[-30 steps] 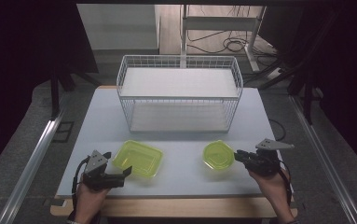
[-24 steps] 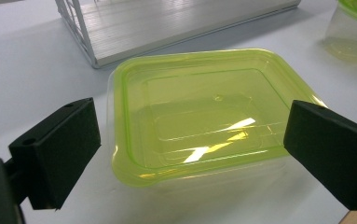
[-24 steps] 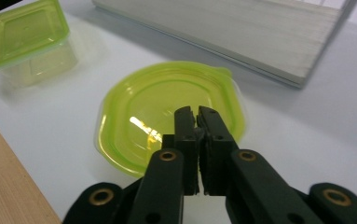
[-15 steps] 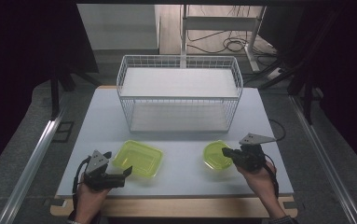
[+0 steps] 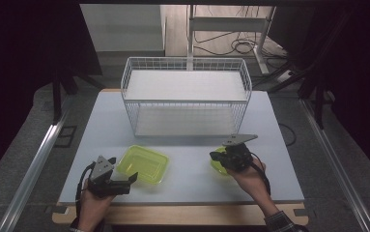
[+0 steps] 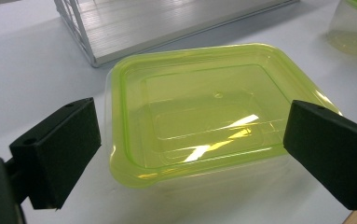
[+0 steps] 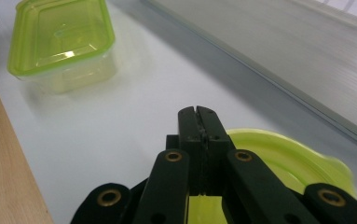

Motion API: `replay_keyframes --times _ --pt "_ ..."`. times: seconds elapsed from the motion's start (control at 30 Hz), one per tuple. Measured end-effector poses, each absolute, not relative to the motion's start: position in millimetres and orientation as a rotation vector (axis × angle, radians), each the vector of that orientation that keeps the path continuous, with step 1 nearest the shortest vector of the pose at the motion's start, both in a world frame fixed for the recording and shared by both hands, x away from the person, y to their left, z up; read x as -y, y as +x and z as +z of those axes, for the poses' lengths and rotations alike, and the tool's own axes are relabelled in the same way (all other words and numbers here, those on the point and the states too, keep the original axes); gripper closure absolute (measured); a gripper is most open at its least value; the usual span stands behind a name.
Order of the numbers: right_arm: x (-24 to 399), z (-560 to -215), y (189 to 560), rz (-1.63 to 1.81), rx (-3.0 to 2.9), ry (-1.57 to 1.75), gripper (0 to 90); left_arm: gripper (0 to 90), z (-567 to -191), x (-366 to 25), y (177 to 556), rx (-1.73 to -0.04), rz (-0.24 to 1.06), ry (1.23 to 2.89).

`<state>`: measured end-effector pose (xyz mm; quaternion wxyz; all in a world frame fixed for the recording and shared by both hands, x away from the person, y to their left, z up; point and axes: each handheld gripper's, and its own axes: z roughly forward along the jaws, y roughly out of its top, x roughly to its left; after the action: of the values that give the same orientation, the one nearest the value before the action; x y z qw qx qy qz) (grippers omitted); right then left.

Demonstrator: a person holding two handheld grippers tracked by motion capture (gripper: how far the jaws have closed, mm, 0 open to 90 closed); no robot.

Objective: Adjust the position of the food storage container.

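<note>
Left tongs (image 6: 190,154) sit spread wide around the near end of the clear rectangular tub with lime-green lid (image 6: 213,107) on the white bench (image 5: 187,145). Right tongs (image 7: 198,122) are pinched together, probably gripping the small lime-green plastic lid (image 7: 288,163), tub off left.

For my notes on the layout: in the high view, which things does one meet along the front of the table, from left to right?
left gripper → yellow-green rectangular container → yellow-green lid → right gripper, shut on the lid's edge.
</note>
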<state>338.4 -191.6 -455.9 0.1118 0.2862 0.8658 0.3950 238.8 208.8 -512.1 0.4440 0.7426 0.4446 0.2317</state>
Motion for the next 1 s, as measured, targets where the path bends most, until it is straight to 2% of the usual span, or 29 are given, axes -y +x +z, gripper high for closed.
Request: replay_keyframes --times 0.23,0.53,1.0 --pt "174 -470 341 1.100 -2.606 0.807 88.8 3.9 -512 -208 239 -1.098 0.572 1.849" --pt "180 -475 345 1.095 -2.600 0.831 88.8 4.0 -512 -207 239 -1.092 0.576 1.858" --pt "239 -471 353 1.040 -2.498 0.989 88.8 3.9 -513 -205 239 -1.088 0.576 1.878"
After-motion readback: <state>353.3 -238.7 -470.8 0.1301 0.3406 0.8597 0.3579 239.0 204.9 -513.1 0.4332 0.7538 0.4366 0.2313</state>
